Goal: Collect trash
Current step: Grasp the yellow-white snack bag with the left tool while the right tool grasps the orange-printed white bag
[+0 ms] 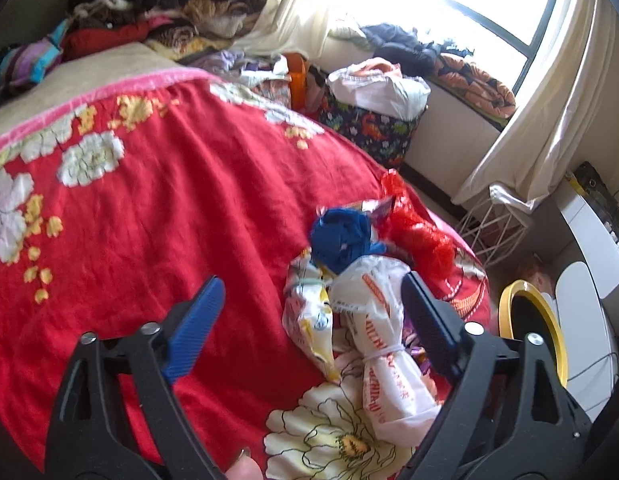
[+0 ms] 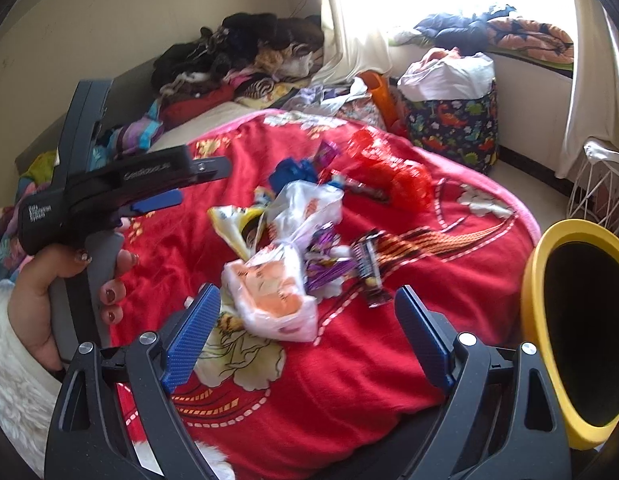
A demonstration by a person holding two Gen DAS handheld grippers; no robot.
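A pile of trash lies on the red floral blanket (image 1: 149,208): a knotted white plastic bag (image 1: 383,320), a yellow-white snack wrapper (image 1: 313,324), a blue crumpled bag (image 1: 341,240) and a red plastic bag (image 1: 421,236). My left gripper (image 1: 313,296) is open, just above and before the white bag. In the right wrist view the white bag (image 2: 273,292), purple wrappers (image 2: 329,268), a dark wrapper (image 2: 369,276) and the red bag (image 2: 397,176) show. My right gripper (image 2: 309,308) is open and empty, near the white bag. The left gripper (image 2: 157,200) shows at the left.
A yellow-rimmed bin (image 2: 577,332) with a black inside stands at the right by the bed; it also shows in the left wrist view (image 1: 529,328). A dinosaur-print basket (image 2: 453,124), a white wire basket (image 2: 601,188) and heaped clothes (image 2: 245,56) stand behind.
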